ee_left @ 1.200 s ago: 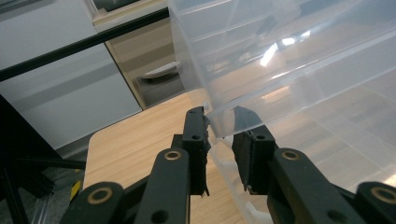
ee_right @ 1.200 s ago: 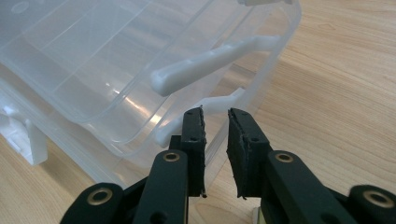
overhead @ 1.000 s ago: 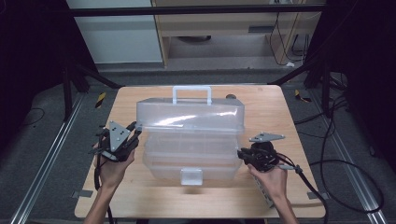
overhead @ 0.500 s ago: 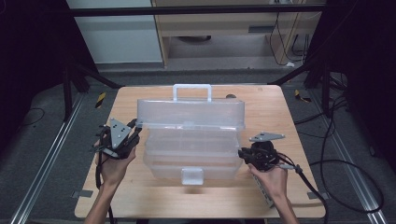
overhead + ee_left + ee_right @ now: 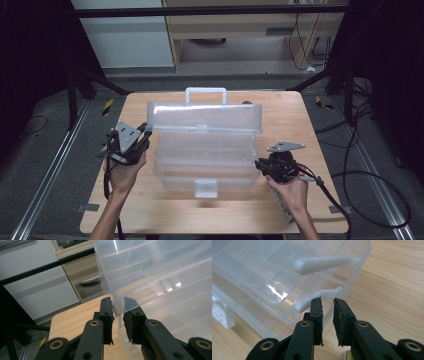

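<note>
My left gripper (image 5: 117,315) pinches the lid (image 5: 205,117) corner; my right gripper (image 5: 327,307), slightly open, holds nothing. The box (image 5: 205,167) sits mid-table. Risk: thin edge slips, lid drops.

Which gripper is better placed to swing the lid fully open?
Left. The left gripper has its jaws astride the lid corner, seemingly pinching it. The right gripper sits low by the box base, jaws apart, holding nothing.
</note>
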The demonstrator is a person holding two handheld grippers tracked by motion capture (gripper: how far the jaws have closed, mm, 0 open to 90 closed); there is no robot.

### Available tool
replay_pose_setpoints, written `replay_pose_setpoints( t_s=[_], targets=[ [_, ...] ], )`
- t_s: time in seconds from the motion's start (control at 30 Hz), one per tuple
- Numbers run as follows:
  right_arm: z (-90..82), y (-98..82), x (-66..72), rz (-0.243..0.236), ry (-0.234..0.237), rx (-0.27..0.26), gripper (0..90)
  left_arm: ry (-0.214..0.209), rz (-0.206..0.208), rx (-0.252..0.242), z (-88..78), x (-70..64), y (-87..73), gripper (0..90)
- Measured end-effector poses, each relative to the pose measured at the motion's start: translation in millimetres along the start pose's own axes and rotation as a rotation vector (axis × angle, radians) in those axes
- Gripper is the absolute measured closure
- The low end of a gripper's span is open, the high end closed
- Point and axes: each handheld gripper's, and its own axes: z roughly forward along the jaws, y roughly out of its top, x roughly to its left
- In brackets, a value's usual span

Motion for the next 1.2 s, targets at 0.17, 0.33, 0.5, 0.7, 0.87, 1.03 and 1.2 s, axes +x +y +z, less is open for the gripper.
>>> replay_pose_setpoints(
  t_s=[0.17,0.33,0.5,0.7,0.87,1.03,1.2],
  targets=[
    [0.0,0.0,0.1,0.000,0.000,0.000,77.7,0.007,-0.001,0.001,2.5,0.9,4.0,77.5],
    [-0.2,-0.1,0.1,-0.004,-0.002,0.000,77.8,0.013,0.000,0.006,5.2,2.2,7.6,78.3],
    [-0.3,-0.1,0.3,-0.004,-0.002,0.000,77.8,0.022,0.003,0.010,7.5,3.1,9.5,80.6],
    [-0.3,-0.2,0.4,-0.008,-0.001,-0.001,77.8,0.033,0.011,0.018,11.5,4.6,14.9,81.5],
    [-0.3,-0.2,0.3,-0.010,-0.002,-0.001,77.8,0.042,0.016,0.020,14.2,5.5,17.6,82.1],
    [-0.3,-0.1,0.4,-0.010,-0.002,-0.001,77.8,0.049,0.015,0.023,18.6,7.2,21.9,82.8],
    [-0.2,-0.1,0.3,-0.012,-0.001,-0.001,77.8,0.052,0.008,0.024,23.5,9.7,26.2,83.4]
  ],
)
